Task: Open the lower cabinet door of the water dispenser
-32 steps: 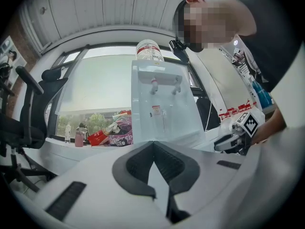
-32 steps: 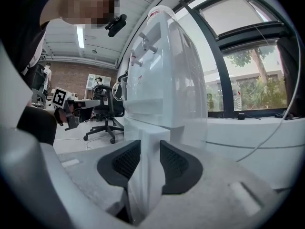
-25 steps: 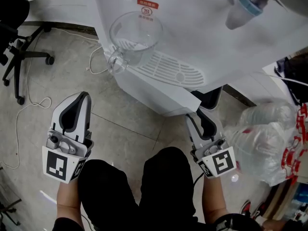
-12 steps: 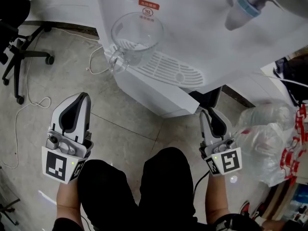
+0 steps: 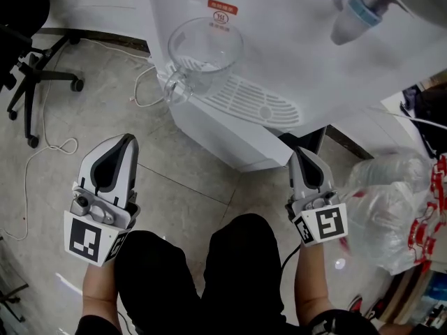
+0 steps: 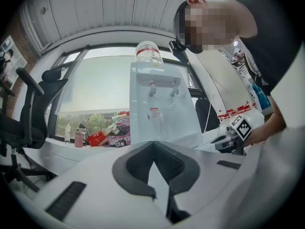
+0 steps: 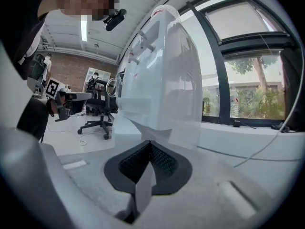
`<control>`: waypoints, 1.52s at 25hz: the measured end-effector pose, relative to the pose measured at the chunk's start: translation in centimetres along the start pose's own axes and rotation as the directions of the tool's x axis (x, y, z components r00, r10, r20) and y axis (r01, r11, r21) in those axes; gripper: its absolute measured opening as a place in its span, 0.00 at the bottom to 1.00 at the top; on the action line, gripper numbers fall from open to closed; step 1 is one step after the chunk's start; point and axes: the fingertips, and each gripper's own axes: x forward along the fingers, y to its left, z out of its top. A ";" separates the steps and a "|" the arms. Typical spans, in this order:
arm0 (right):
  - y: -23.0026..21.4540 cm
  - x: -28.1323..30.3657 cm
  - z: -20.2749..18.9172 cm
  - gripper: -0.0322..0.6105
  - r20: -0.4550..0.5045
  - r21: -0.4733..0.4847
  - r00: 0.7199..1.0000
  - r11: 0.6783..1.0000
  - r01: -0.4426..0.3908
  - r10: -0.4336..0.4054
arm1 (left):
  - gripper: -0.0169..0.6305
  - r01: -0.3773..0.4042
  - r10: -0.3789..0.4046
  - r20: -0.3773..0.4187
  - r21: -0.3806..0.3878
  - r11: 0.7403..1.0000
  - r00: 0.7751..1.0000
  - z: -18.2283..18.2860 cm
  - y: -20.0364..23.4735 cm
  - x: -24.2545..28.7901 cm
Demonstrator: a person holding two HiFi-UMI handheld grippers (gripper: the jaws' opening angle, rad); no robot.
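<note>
Clearly ajar, white cabinet door (image 5: 237, 142) sits pinched by right tool (image 5: 302, 153).

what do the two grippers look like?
The left gripper and right gripper have white shells tapering to a point, with dark grey ribbed pads inside. Each carries a white cube with black square markers at the rear. Person wears black clothing.

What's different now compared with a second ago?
The right gripper moved rightward to the free edge of the cabinet door, and its jaws, open before, have closed there. Whether they pinch the edge is unclear. The left gripper stayed where it was, shut. The door looks ajar as before, and the glass jug has not moved.
</note>
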 end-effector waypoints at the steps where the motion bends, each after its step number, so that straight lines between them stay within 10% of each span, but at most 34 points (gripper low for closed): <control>1: 0.1 0.1 -0.2 0.06 -0.009 -0.004 1.000 1.000 -0.004 0.004 | 0.04 0.003 -0.003 -0.003 -0.009 1.000 1.000 0.0 -0.1 0.0; 22: 3.3 -0.5 -0.5 0.06 -0.063 -0.041 0.985 0.986 -0.164 0.162 | 0.04 -0.015 0.015 -0.009 0.007 1.000 1.000 0.1 0.1 -0.5; 38: 8.9 0.4 2.1 0.06 -0.002 -0.066 0.923 0.921 -0.384 0.385 | 0.04 -0.037 0.037 -0.020 0.002 0.999 0.999 0.0 0.8 -1.5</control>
